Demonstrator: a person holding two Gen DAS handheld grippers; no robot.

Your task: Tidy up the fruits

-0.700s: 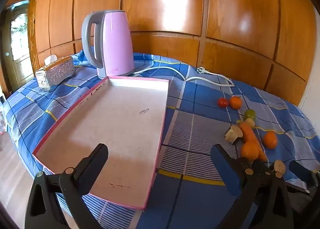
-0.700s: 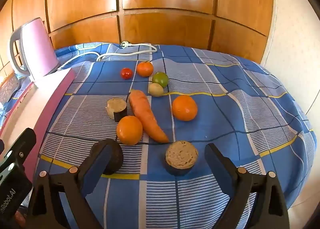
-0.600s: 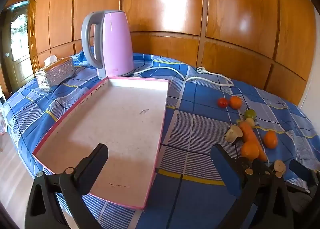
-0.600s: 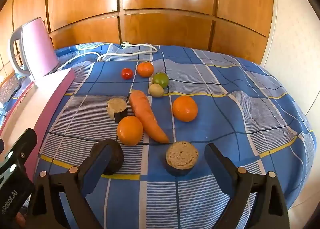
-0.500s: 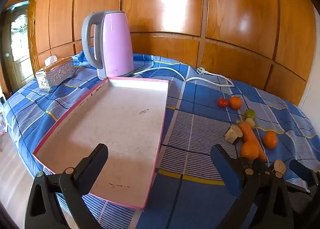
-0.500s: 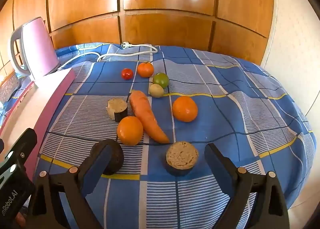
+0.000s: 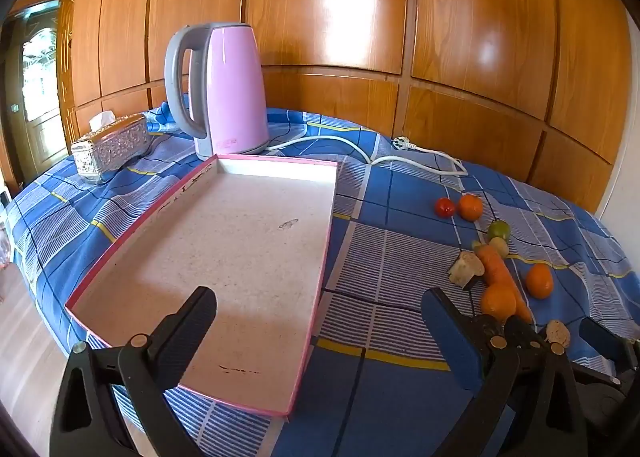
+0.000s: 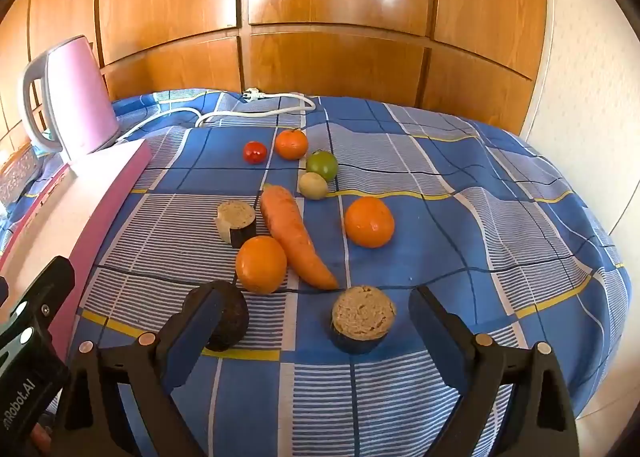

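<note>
Two views, and you have both tools spread wide with nothing between the jaws.

In the left wrist view, your left gripper (image 7: 318, 321) hangs over the near end of the pink-rimmed tray (image 7: 320, 257), which holds no fruit. Just past the tray's far edge stands the pink kettle (image 7: 228, 89), its white cord (image 7: 368, 155) trailing right across the blue checked cloth (image 7: 400, 193). A silver tissue box (image 7: 110, 147) sits far left. The fruits lie well to the right of the tray; your right-hand finger covers part of that cluster, and the right gripper's own dark frame crowds the lower right corner, so the nearest pieces are hard to make out.

In the right wrist view, your right gripper (image 8: 312, 317) is released above the near fruits. A cut brown-fleshed piece (image 8: 363, 319) lies between the fingers, untouched. A dark round piece (image 8: 232, 321) is half hidden behind the left finger. Farther off lie an orange (image 8: 261, 264) touching the carrot (image 8: 294, 235), another cut piece (image 8: 237, 223), a second orange (image 8: 369, 222), a pale small fruit (image 8: 313, 185), a green one (image 8: 322, 165), a mandarin (image 8: 291, 144) and a red tomato (image 8: 255, 152). The tray is cut off at the left edge, with the left gripper's body in front of it.
</note>
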